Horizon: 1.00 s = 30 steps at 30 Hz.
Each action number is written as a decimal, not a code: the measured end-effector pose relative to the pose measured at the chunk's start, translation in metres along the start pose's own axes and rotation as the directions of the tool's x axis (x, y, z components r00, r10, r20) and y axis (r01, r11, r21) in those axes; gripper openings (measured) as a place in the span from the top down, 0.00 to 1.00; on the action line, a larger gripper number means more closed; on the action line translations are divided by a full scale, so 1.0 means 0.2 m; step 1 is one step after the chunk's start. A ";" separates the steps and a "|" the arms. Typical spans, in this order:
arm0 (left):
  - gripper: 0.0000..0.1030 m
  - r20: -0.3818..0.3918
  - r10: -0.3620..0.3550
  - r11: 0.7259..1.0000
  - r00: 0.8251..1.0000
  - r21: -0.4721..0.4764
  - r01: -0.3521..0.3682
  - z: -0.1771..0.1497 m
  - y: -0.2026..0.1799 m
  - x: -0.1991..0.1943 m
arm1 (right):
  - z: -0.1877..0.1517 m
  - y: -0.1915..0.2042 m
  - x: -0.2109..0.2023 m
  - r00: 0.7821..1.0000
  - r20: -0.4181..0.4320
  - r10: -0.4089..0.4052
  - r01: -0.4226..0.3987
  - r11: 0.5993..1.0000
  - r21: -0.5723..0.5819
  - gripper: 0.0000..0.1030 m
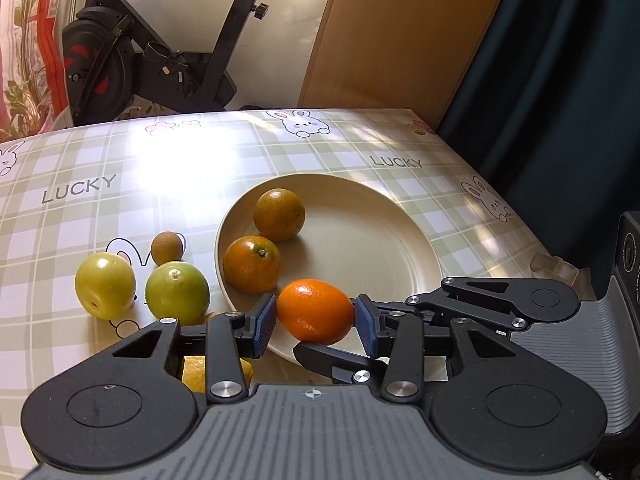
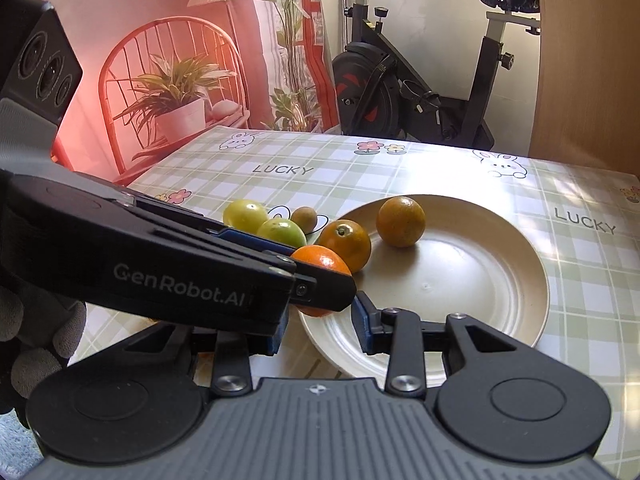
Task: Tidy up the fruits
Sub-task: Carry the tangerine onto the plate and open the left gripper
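Observation:
My left gripper is shut on a bright orange fruit and holds it over the near rim of a beige plate. Two darker oranges lie in the plate. Two green-yellow fruits and a small brown fruit lie on the table left of the plate. A yellow fruit is partly hidden under my left gripper. My right gripper is open and empty, just under the left gripper, at the plate's near edge; the held orange shows there.
The table has a green checked cloth with bunnies and "LUCKY" print. An exercise bike stands behind the table. A wooden board and a dark curtain are at the right. The table's right edge is close to the plate.

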<state>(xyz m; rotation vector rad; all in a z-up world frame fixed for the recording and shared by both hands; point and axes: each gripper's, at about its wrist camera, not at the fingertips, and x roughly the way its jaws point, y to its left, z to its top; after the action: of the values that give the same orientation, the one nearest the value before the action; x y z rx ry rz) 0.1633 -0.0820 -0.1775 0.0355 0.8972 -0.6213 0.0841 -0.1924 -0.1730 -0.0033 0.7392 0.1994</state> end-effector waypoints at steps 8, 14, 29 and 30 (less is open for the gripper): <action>0.56 -0.035 0.036 0.999 0.999 -0.021 -0.036 0.03 0.07 0.07 | 0.02 -0.04 0.14 0.999 -0.044 0.010 -0.010 1.000 0.007 0.64; 0.56 -0.042 0.051 0.998 0.998 -0.032 -0.053 0.05 0.09 0.11 | 0.05 -0.08 0.21 0.998 -0.051 0.026 -0.024 0.999 0.035 0.64; 0.56 -0.006 0.081 0.996 0.997 -0.022 -0.082 0.04 0.08 0.09 | 0.07 -0.07 0.25 0.998 -0.057 0.003 -0.001 0.999 0.036 0.63; 0.56 -0.002 0.082 0.996 0.997 -0.020 -0.082 0.04 0.08 0.08 | 0.07 -0.07 0.25 0.998 -0.059 0.000 0.003 0.999 0.036 0.63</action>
<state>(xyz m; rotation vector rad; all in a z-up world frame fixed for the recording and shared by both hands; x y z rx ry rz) 0.1853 -0.0795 -0.1876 0.0544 0.8989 -0.5358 0.1317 -0.1958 -0.1962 0.0249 0.8014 0.1850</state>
